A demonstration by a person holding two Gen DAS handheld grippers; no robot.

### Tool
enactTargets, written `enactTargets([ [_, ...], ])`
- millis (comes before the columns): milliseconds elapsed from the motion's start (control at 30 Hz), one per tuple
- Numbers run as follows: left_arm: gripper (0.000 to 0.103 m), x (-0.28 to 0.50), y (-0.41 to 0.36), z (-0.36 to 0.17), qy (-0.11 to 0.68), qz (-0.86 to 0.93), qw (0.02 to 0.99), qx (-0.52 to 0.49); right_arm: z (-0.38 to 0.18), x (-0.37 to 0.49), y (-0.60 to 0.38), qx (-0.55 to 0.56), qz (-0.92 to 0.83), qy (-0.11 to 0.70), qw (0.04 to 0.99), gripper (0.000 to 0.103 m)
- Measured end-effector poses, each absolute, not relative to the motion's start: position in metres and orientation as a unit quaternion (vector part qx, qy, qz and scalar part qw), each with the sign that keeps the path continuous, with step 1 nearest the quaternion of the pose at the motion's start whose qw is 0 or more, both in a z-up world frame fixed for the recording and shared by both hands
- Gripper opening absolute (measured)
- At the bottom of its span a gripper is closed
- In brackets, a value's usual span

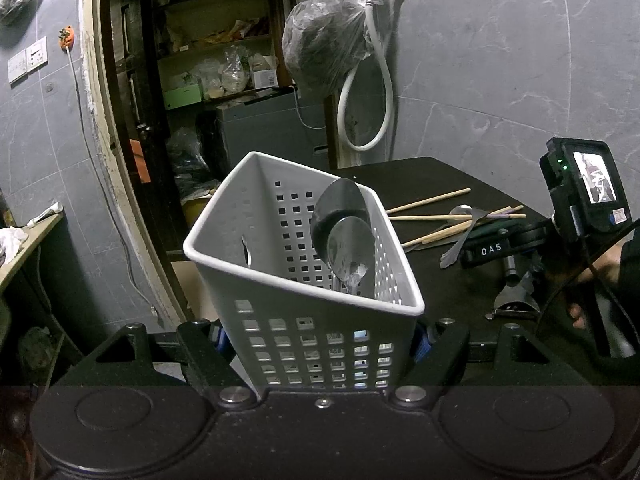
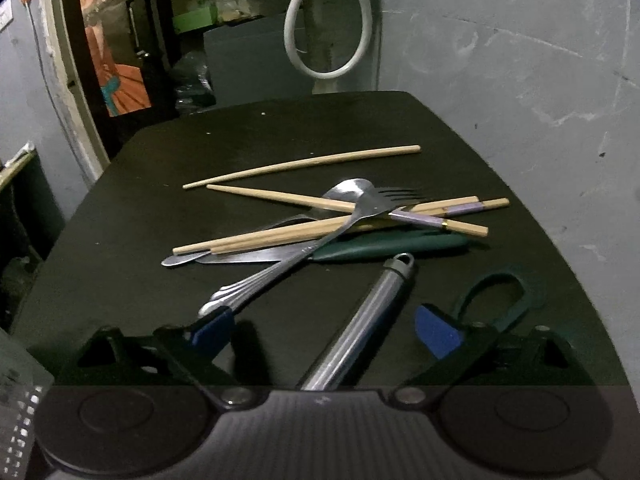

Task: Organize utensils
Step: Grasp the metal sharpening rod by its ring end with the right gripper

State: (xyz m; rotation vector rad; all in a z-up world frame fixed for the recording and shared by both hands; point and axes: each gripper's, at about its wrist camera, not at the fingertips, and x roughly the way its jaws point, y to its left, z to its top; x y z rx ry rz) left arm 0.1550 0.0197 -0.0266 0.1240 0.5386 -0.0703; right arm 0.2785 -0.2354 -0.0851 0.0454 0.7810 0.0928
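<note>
The step in hand looks like picking the next utensil off the dark surface (image 2: 120,216) to drop into the white perforated utensil caddy (image 1: 304,280). To do it well, the right gripper (image 2: 326,332) should centre on the ribbed steel handle (image 2: 360,320) lying between its jaws, come low enough that both blue pads (image 2: 438,336) flank it squarely, and lift it clear of the pile without dragging the fork (image 2: 320,240), whose handle end sits just beside the left pad. The right gripper's jaws stand wide, with the steel handle between them but not pressed by either pad. The left gripper (image 1: 320,340) is clamped on the caddy's lower walls and holds it tilted; two spoons (image 1: 344,232) already stand inside. The remaining pile lies near the middle of the surface: wooden chopsticks (image 2: 304,164), a green-handled knife (image 2: 384,246), and green-handled scissors (image 2: 500,300) to the near right.
</note>
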Motion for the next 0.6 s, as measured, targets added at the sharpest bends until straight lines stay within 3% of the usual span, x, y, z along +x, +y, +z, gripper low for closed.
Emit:
enactTargets([
  [300,0.078,0.155,0.02,-0.027,0.266,-0.035,0.961,0.061,-0.079,0.289,-0.234,0.029,-0.01,0.402,0.915,0.078],
  [400,0.078,0.155,0.019,-0.026,0.266,-0.035,0.961,0.061,-0.075,0.292,-0.238,0.045,-0.027,0.406,0.912,0.054],
  [467,0.078,0.155,0.02,-0.027,0.266,-0.035,0.961,0.061,-0.073,0.294,-0.241,0.057,-0.037,0.408,0.91,0.027],
  [600,0.078,0.155,0.019,-0.026,0.266,-0.035,0.961,0.062,-0.074,0.293,-0.246,0.079,-0.031,0.405,0.911,0.021],
])
